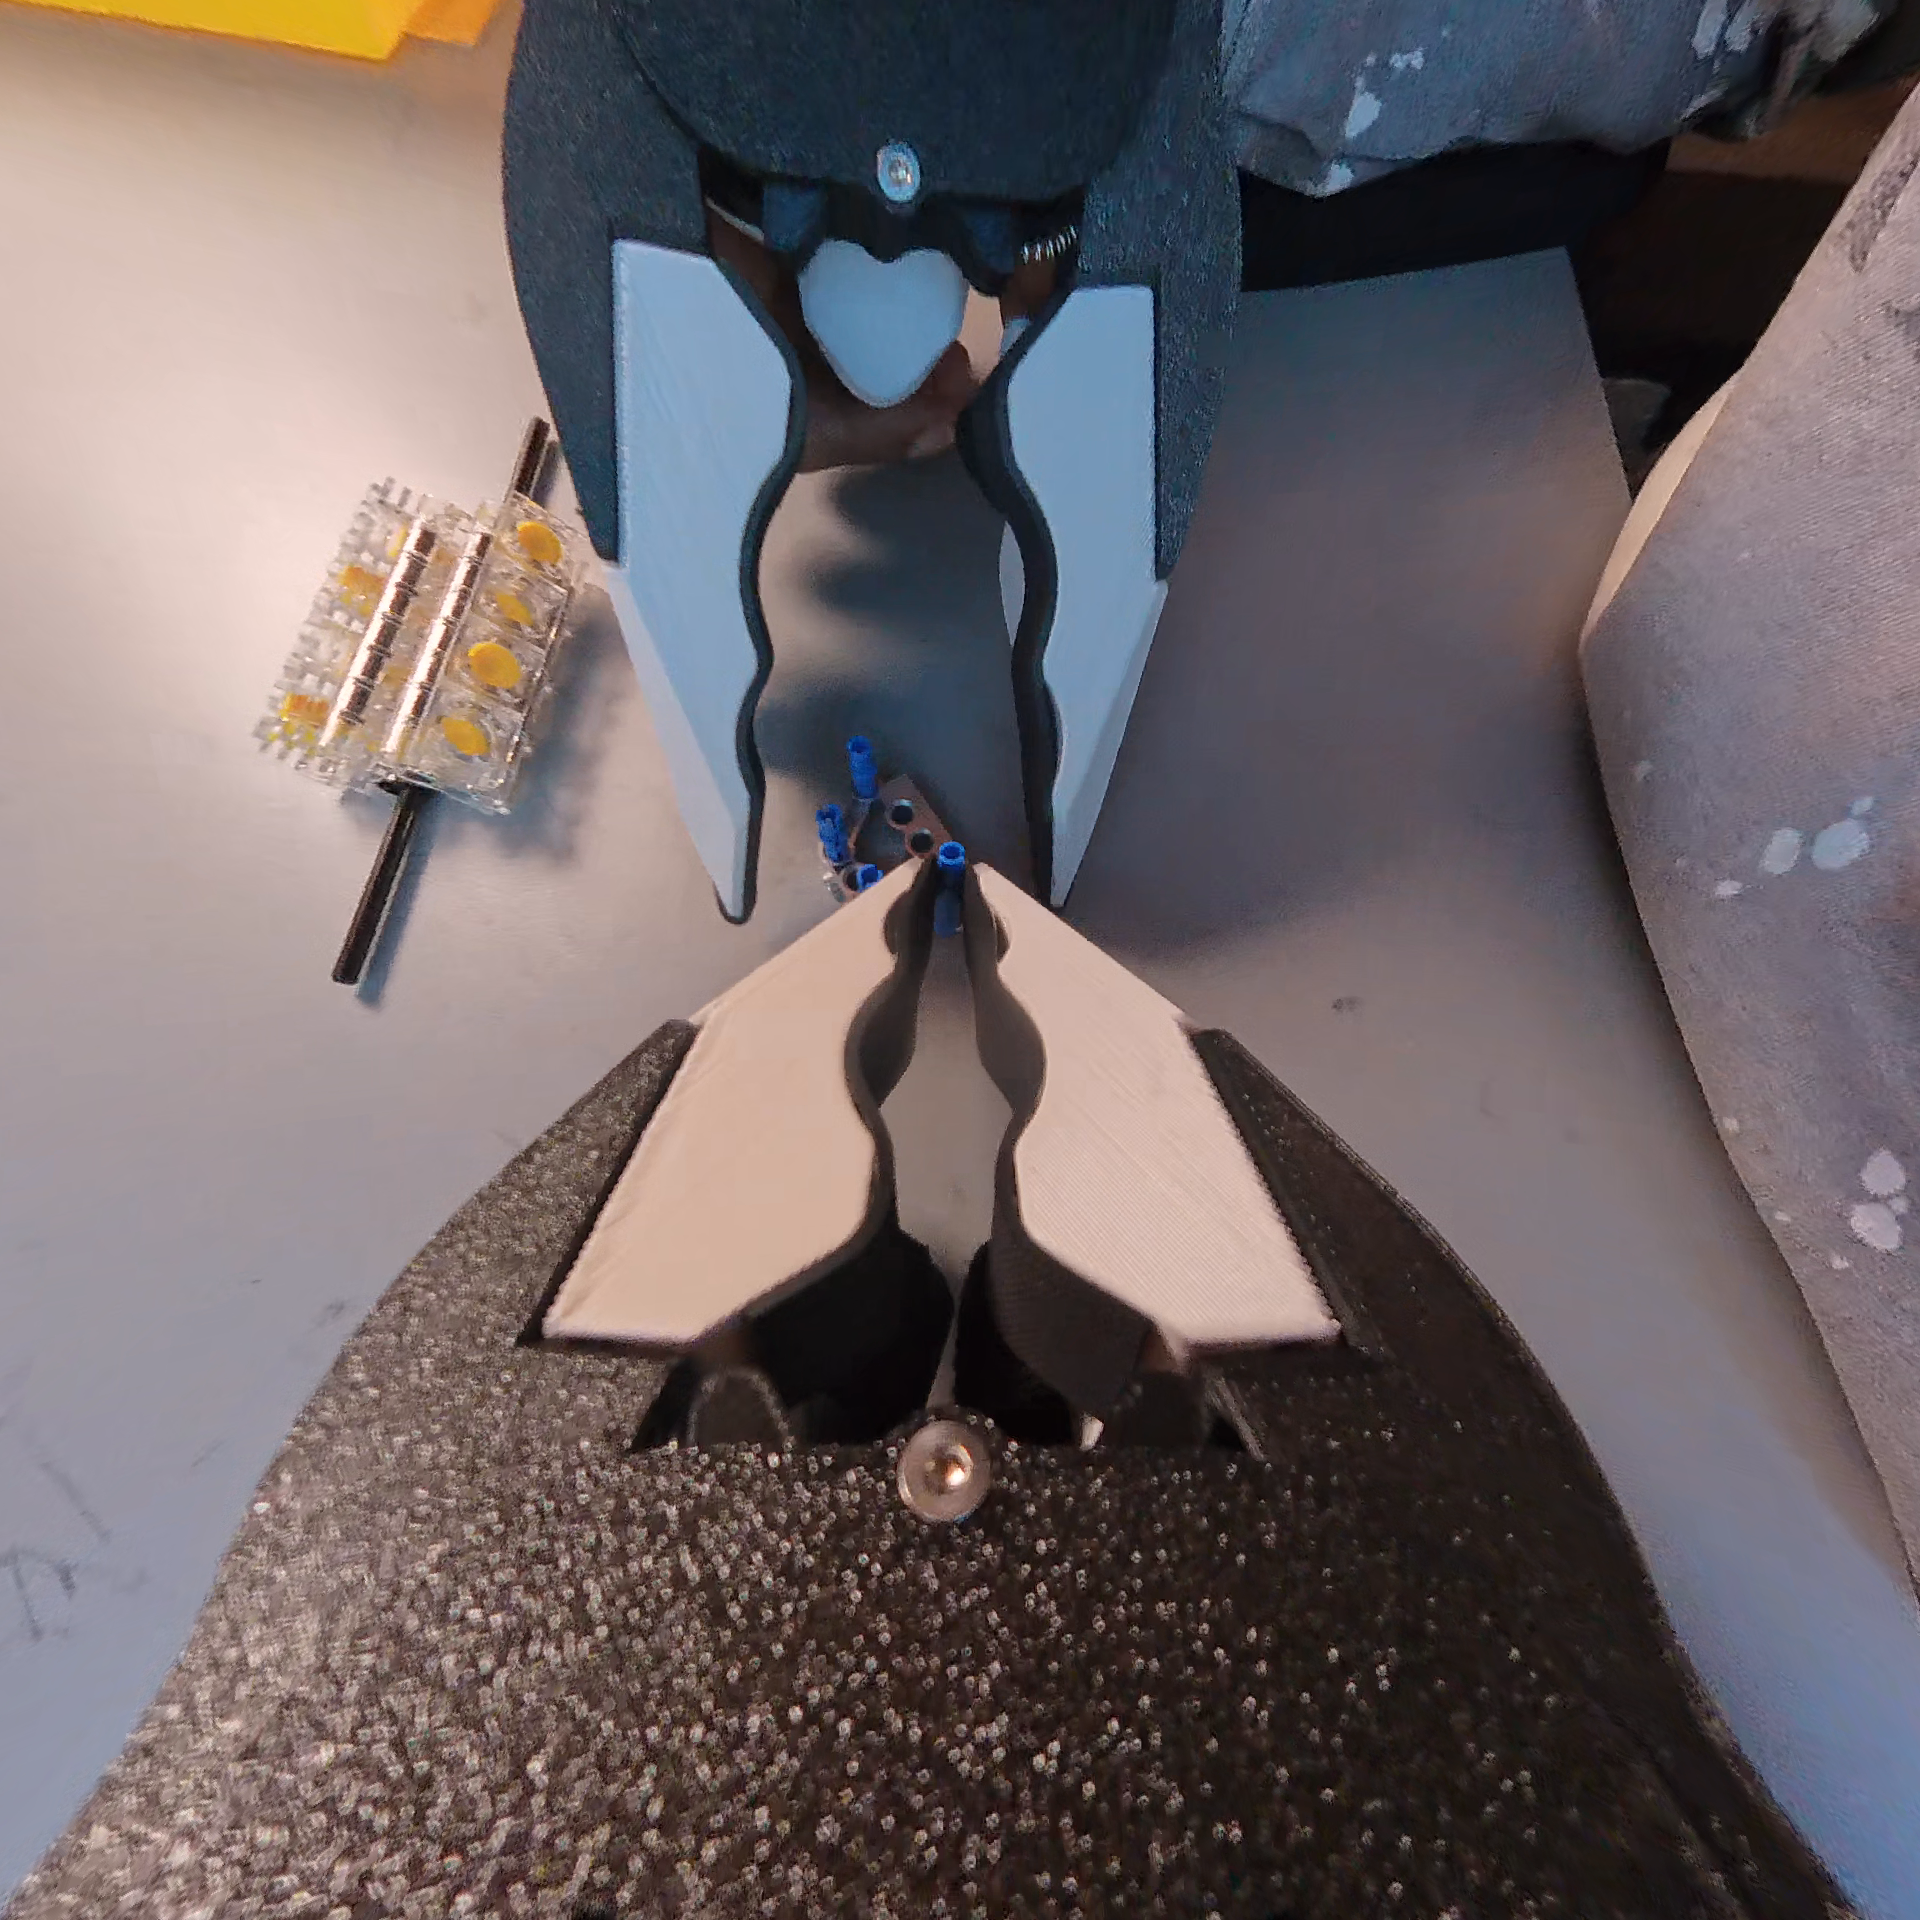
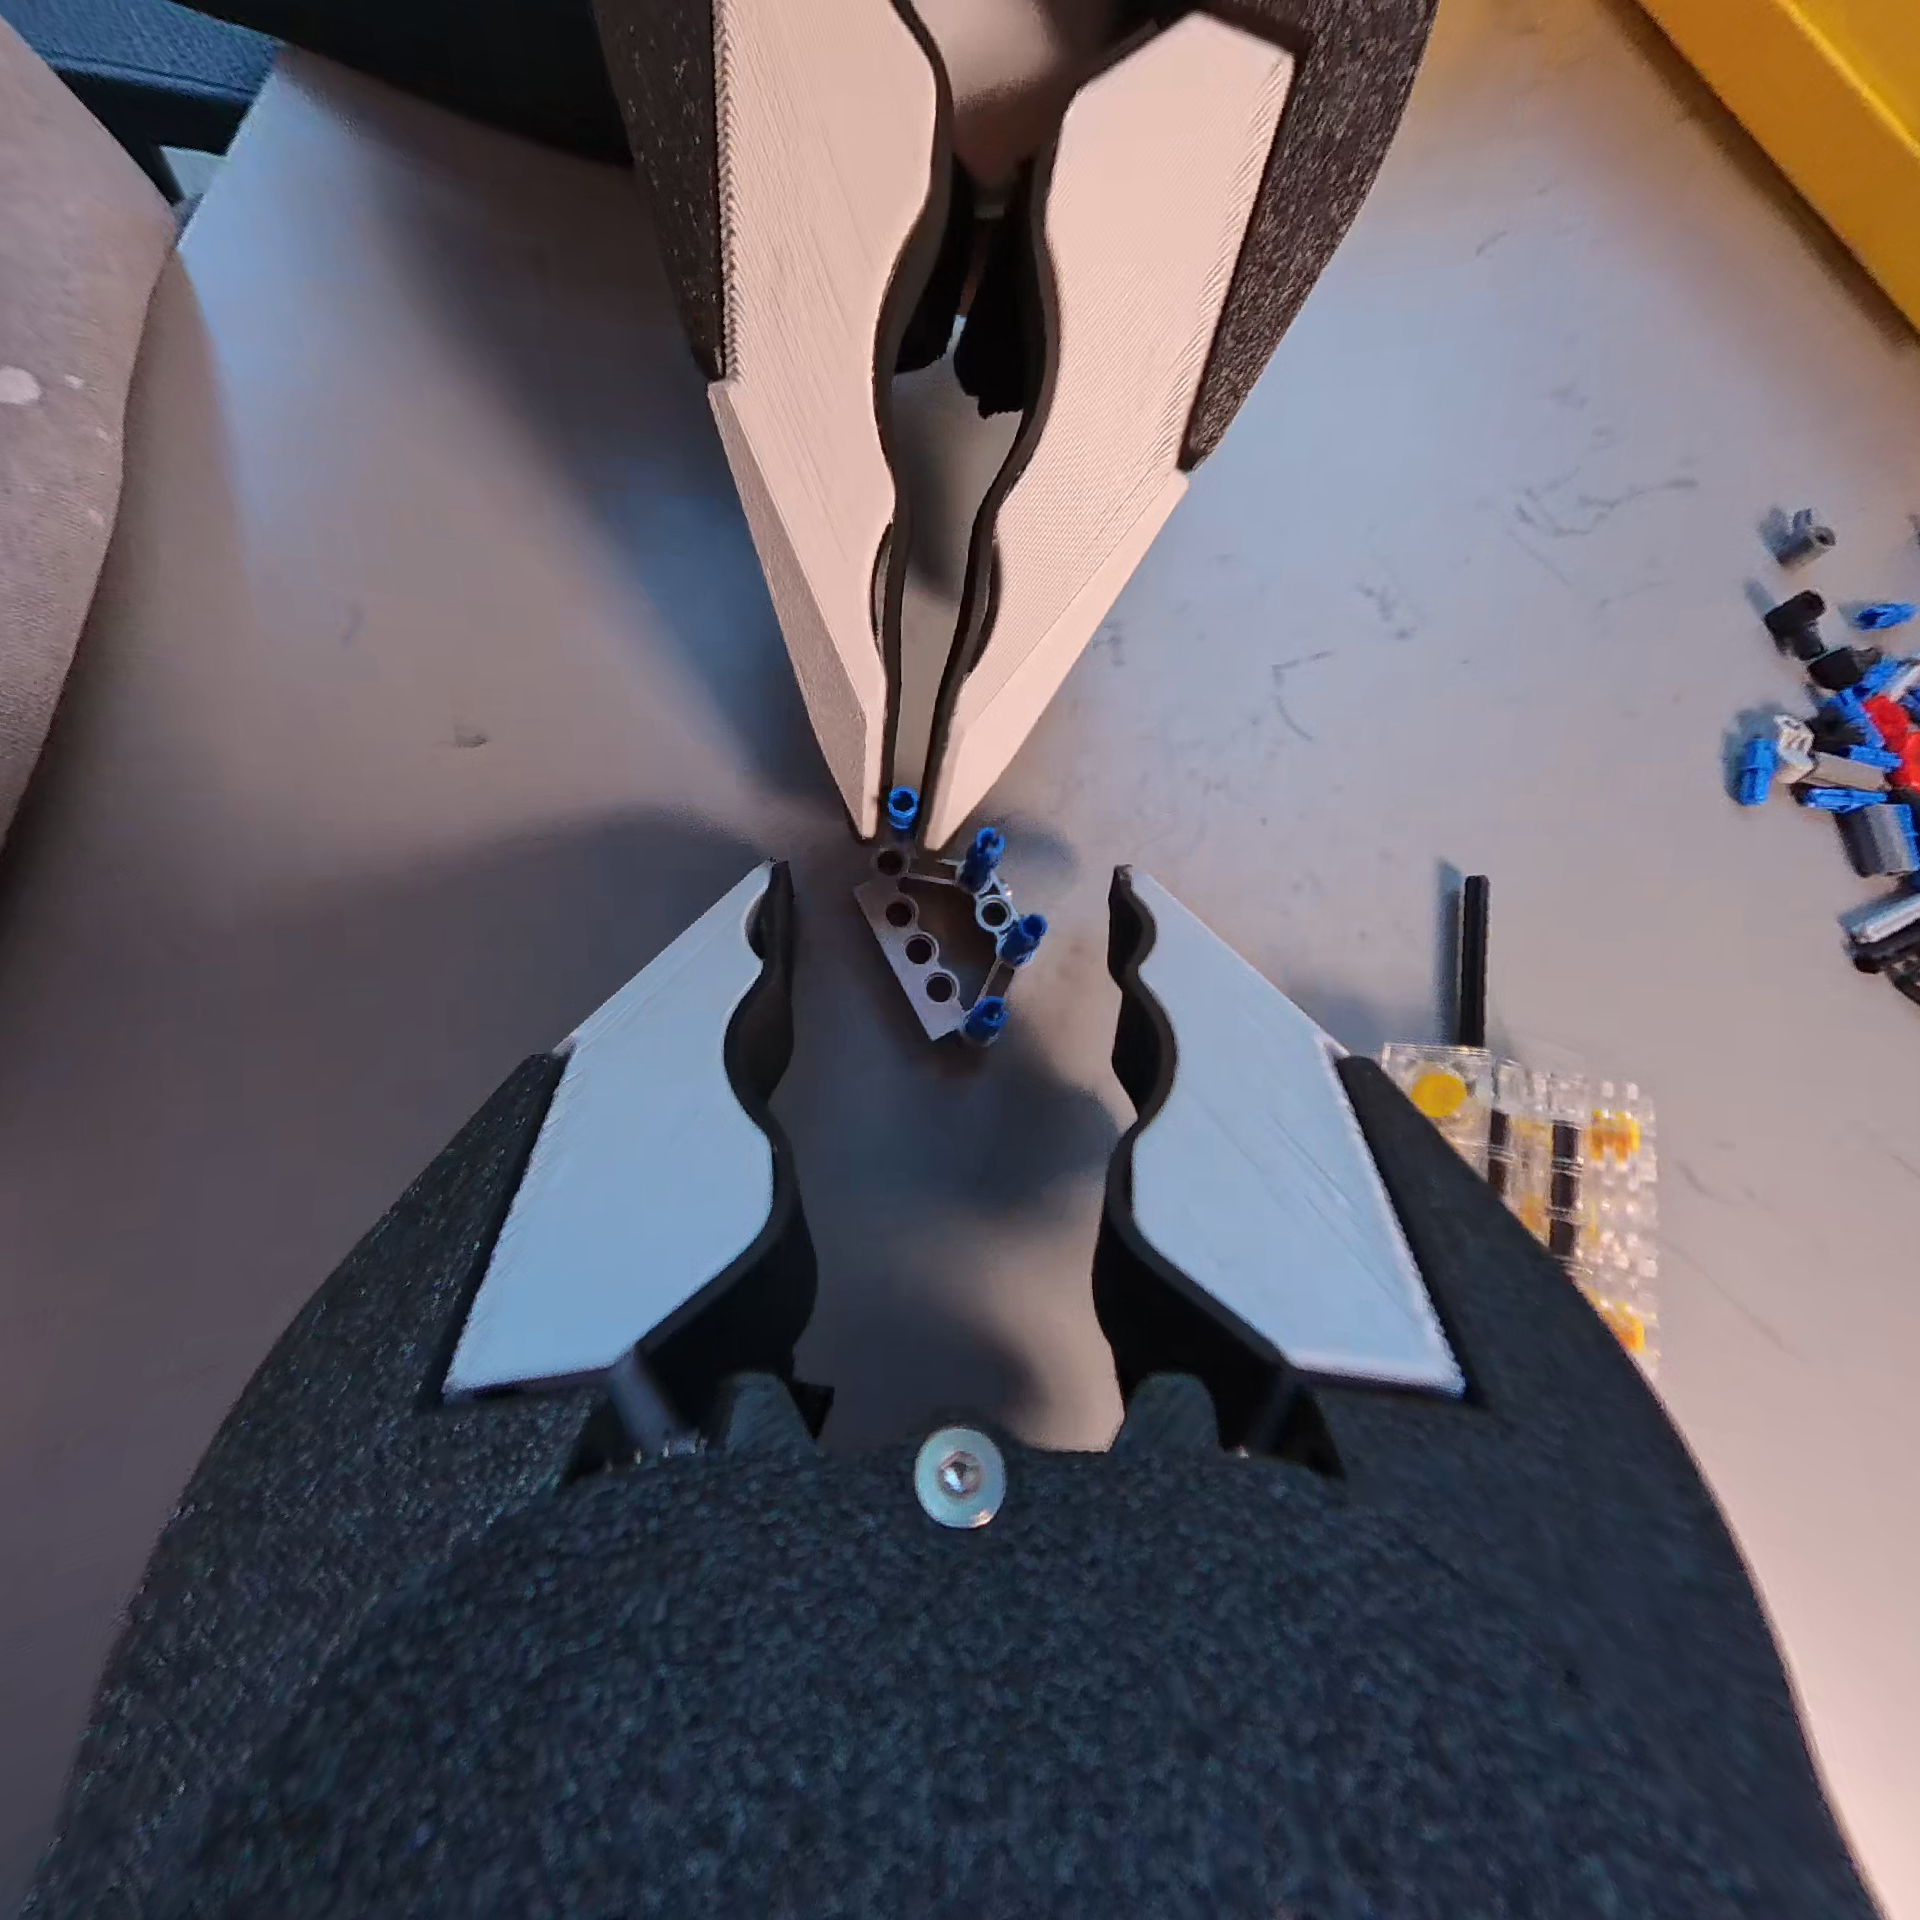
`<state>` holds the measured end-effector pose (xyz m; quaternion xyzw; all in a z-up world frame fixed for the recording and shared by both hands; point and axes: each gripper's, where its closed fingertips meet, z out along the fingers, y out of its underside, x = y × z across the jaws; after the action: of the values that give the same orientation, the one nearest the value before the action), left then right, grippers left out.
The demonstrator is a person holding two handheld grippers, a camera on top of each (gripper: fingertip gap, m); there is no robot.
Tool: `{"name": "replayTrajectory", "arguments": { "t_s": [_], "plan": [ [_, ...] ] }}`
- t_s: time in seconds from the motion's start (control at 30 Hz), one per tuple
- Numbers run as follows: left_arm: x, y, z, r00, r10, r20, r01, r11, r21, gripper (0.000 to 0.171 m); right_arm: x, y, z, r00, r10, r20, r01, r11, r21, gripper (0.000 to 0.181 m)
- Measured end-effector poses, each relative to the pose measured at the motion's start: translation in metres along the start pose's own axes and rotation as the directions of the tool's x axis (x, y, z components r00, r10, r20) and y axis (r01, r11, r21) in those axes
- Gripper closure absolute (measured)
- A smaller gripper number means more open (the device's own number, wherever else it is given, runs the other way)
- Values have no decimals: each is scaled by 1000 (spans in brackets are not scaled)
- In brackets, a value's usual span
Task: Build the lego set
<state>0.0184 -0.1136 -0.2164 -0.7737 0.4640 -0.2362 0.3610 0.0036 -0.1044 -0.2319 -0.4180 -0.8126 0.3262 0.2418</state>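
A small grey angled beam with round holes (image 2: 923, 951) lies on the grey table, with three blue pins (image 2: 1020, 937) standing in it. It also shows in the left wrist view (image 1: 902, 826). My left gripper (image 1: 948, 883) is shut on another blue pin (image 1: 949, 871) and holds it upright at the beam's end hole; from the right wrist view that pin (image 2: 902, 805) sits between the left gripper's tips. My right gripper (image 2: 940, 883) is open, its fingers either side of the beam without touching it. In the left wrist view the right gripper (image 1: 899, 894) faces mine.
A clear block with yellow discs (image 1: 436, 649) lies on a black axle (image 1: 447, 707) to the left; it shows in the right wrist view (image 2: 1538, 1174) too. A heap of small blue, black, red and grey parts (image 2: 1849, 748) lies at the right. A yellow box (image 2: 1808, 114) and a grey cloth (image 1: 1766, 727) border the table. Less than 4 cm separates the two grippers' tips.
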Motion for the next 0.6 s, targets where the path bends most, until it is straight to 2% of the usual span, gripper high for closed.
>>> {"name": "replayTrajectory", "arguments": {
  "t_s": [0.17,0.6],
  "plan": [
    [1,-5,2,1000,-2,12,1,997,74,168,-1,3,2,1000,7,13,-7,1000,-17,144],
    [2,4,5,1000,25,5,-25,999,32,168,-3,5,0,1000,15,26,-14,1000,-21,148]
  ]
}}
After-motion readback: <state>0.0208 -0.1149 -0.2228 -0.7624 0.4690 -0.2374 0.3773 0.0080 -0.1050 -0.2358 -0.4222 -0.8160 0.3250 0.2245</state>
